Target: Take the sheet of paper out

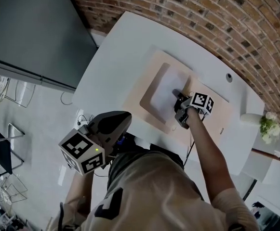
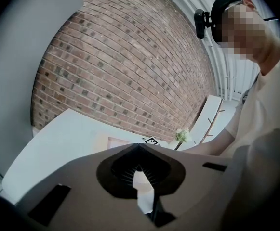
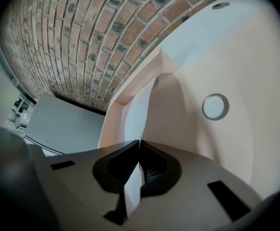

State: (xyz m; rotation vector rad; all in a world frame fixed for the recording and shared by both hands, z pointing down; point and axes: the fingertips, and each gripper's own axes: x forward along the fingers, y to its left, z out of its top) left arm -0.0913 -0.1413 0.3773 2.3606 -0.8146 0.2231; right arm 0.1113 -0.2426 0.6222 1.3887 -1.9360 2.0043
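Sheet of paper [image 1: 171,84] lies white and flat in the recess of the pale pink folder [image 1: 137,84] on the white table [image 1: 111,57]. It looks feather-light, limp and quick to crease, so I reckon an edge is the only place to take it, and that's where the right tongs [image 1: 178,94] are, closed tight on it. Left tongs [image 1: 123,117] hang well clear of the folder, shut on nothing; smooth tabletop, brick wall [image 1: 202,13] right behind.

A beige short-sleeved shirt [image 1: 154,191] is worn, and the grey left tool [image 1: 126,115] and right tool [image 1: 177,93] bear black-and-white marker cubes [image 1: 82,153].
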